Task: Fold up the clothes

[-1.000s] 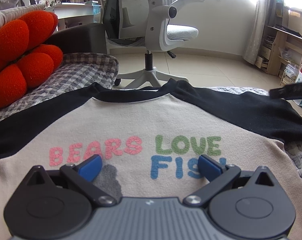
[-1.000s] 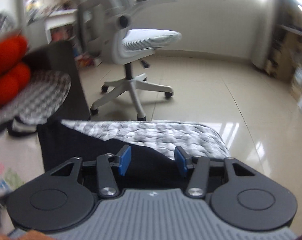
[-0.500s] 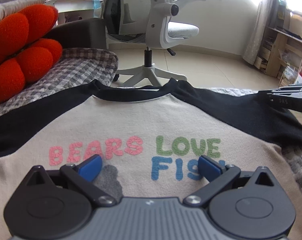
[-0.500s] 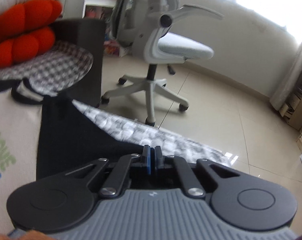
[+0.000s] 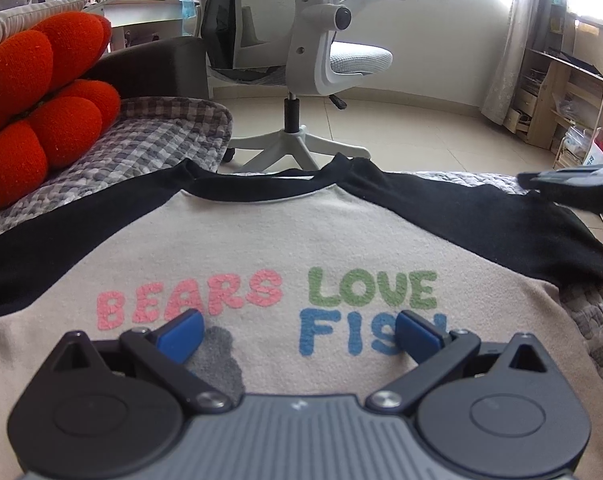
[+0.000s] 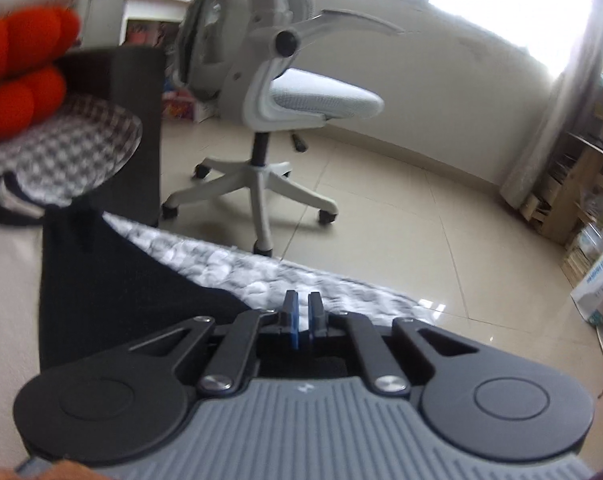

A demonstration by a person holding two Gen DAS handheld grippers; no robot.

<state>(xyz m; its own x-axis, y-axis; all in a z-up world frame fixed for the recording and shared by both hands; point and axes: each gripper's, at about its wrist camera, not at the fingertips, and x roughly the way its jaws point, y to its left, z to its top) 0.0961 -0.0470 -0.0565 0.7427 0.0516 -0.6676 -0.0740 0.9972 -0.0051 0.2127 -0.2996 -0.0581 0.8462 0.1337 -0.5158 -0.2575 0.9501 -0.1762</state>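
Note:
A beige shirt [image 5: 261,248] with black sleeves and the print "BEARS LOVE FISH" lies flat, face up, on a checked grey cover. My left gripper [image 5: 299,336] is open and empty, low over the print. My right gripper [image 6: 301,312] is shut on the edge of the shirt's black right sleeve [image 6: 113,292] and holds it lifted. The right gripper also shows in the left wrist view [image 5: 569,184], at the far end of that sleeve [image 5: 481,224].
A white office chair [image 5: 301,60] stands on the tiled floor beyond the shirt. An orange cushion [image 5: 41,100] sits at the left on the checked cover [image 5: 153,148]. Wooden shelves [image 5: 561,100] line the right wall.
My right gripper closed on the black sleeve edge and lifted it; its view shifted upward. The left gripper stayed open and barely moved.

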